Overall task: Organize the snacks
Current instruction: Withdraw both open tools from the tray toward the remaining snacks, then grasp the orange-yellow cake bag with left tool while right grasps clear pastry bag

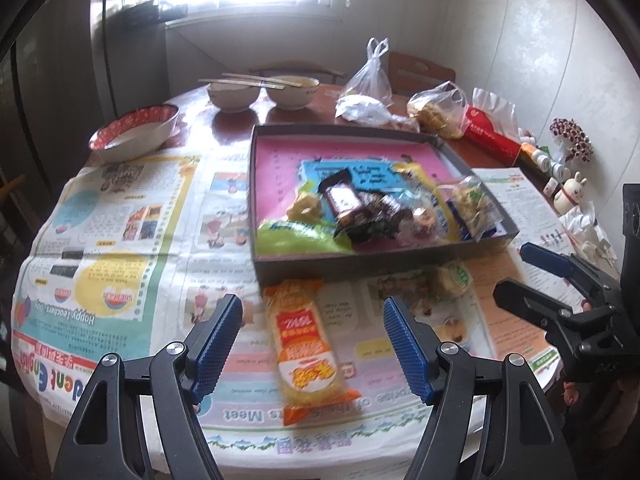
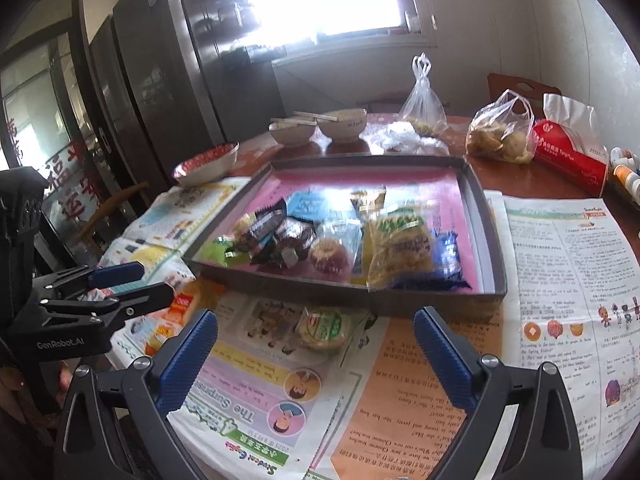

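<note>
Snacks for sorting: most lie heaped in dark shallow tray (image 1: 400, 258), pink-lined, set on newspaper-covered counter (image 1: 132, 216); two lie outside it, short of near wall.

Left gripper (image 1: 312, 344): jaws apart, nothing between pads. Orange-wrapped snack (image 1: 308, 348) lies flat on newspaper directly below and between jaws, long axis running away from them toward tray; placed, by judgement, for a straight lowering and pinch across its narrow width. Not yet touched.

Right gripper (image 2: 316, 356): jaws spread wide, empty. Round green-labelled snack (image 2: 324, 328) lies just ahead of jaws, slightly toward left jaw, close against tray's near wall. Probable next pick for this side.

Tray contents, beyond both sets of jaws: dark chocolate-style wrappers (image 2: 280, 236), green packet (image 1: 296, 236), yellow-green bag (image 2: 400, 248), clear-wrapped cake (image 2: 328, 260), crowded at near half; far half bare pink lining, open room for more.

Edges: tray's near wall stands between loose snacks and heap, so lifting over is required, not sliding. Counter's rounded edge falls away close beneath left jaws.

Clearance: open newspaper left of left jaws and right of right jaws. Between the grippers, room is tight; each shows in the other's view, near but apart.

Beyond tray: bowls (image 1: 264, 90), plastic bags (image 2: 500, 132), red tissue pack (image 2: 572, 156); well clear.
</note>
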